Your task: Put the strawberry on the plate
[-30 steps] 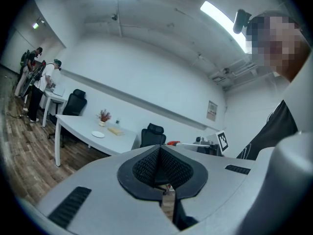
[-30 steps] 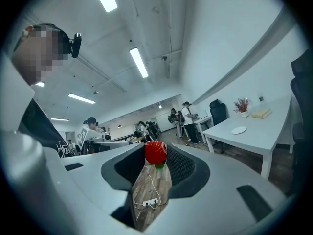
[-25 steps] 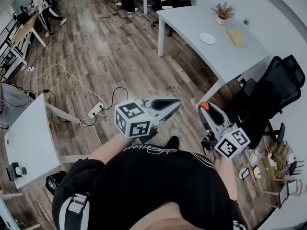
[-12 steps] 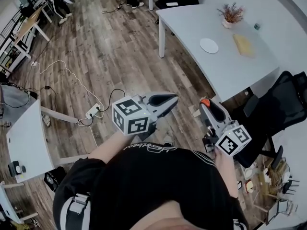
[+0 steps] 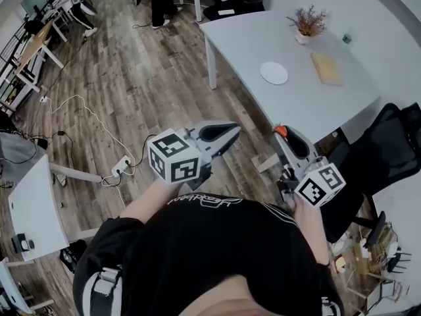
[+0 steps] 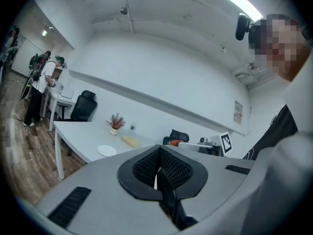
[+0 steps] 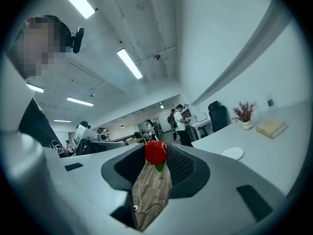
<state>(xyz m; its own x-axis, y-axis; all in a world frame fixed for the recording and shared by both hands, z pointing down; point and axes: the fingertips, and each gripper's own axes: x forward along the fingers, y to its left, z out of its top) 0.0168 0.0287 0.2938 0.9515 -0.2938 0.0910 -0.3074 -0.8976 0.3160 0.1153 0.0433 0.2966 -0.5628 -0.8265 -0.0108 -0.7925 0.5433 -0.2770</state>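
Head view: the right hand-held gripper (image 5: 282, 135), centre right, grasps the strawberry (image 5: 280, 131) at its tips. The plate (image 5: 273, 73) lies above it on the worktop (image 5: 243, 38), well apart. Beside it, the left hand-held gripper (image 5: 230, 131) is clenched, empty.

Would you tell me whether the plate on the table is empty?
Empty: the plate lies bare, while the strawberry is pinched in the right gripper.

We see a bright room, lit evenly from above. Long white ceiling lamps (image 7: 129, 63) glow at the upper left of the right gripper view and at the upper right of the left gripper view. Every picture bends at its edges and has dark corners. The small red strawberry (image 7: 155, 152) looks sharp. Shadows on the brown wooden floor (image 5: 131, 78) are faint.
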